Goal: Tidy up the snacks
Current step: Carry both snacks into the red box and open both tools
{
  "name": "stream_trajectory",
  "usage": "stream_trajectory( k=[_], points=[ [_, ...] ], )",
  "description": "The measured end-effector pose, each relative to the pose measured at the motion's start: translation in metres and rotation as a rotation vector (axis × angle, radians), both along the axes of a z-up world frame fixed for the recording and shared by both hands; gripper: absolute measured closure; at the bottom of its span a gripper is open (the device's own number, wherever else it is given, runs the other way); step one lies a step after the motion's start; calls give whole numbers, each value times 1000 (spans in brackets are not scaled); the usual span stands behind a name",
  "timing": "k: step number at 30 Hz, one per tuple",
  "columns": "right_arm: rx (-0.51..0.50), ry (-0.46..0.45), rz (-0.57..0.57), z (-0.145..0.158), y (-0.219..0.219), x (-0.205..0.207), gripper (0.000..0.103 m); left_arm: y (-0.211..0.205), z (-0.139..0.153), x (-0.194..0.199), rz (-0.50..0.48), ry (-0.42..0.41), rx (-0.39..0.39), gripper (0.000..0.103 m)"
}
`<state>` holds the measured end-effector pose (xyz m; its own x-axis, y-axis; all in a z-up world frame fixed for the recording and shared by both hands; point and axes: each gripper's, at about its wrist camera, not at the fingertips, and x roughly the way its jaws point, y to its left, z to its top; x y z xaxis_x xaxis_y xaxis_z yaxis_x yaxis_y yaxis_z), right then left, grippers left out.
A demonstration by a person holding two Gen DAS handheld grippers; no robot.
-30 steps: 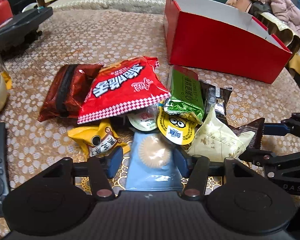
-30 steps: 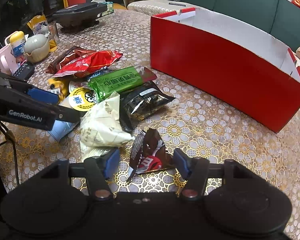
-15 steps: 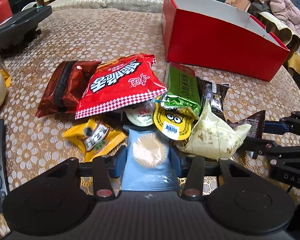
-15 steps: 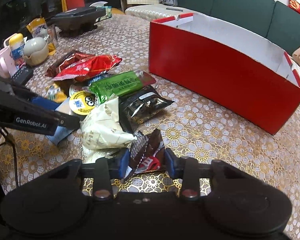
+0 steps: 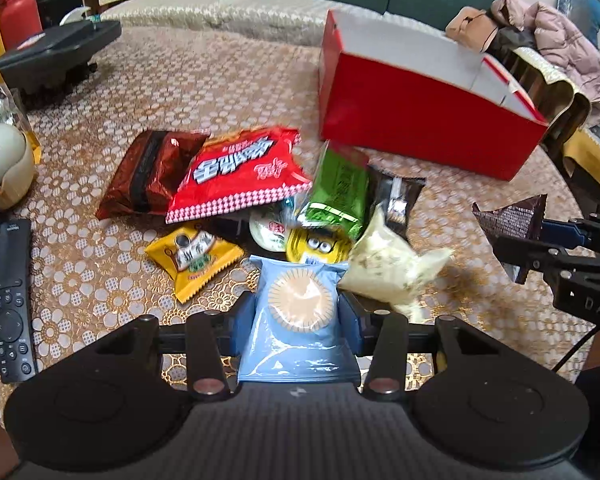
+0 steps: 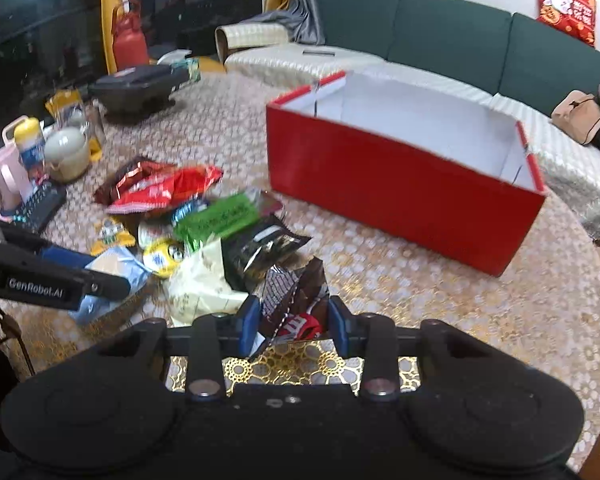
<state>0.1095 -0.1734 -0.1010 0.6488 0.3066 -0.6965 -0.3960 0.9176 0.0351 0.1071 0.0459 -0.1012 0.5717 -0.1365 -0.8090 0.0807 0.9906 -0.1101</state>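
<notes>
Your right tool clenched the brown packet; your left tool clenched the blue packet. The red box lay far-right (nearer your right hand).

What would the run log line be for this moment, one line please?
left tool: shut on blue biscuit packet | right tool: shut on brown chocolate packet | red box: nothing visible inside
</notes>
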Motion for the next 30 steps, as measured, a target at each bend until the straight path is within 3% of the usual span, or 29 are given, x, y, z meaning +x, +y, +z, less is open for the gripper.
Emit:
stream_trajectory(
  k=[13,22,30],
  points=[
    [53,-101,-27,51,-19,3,67,-29,71,11,-40,-134,0,58],
    [26,-176,-79,81,-42,48,67,-65,117,68,-91,-220,31,58],
    [-12,-146,-151,79,-66,109,67,-97,124,133,-132,-224,67,58]
  ],
)
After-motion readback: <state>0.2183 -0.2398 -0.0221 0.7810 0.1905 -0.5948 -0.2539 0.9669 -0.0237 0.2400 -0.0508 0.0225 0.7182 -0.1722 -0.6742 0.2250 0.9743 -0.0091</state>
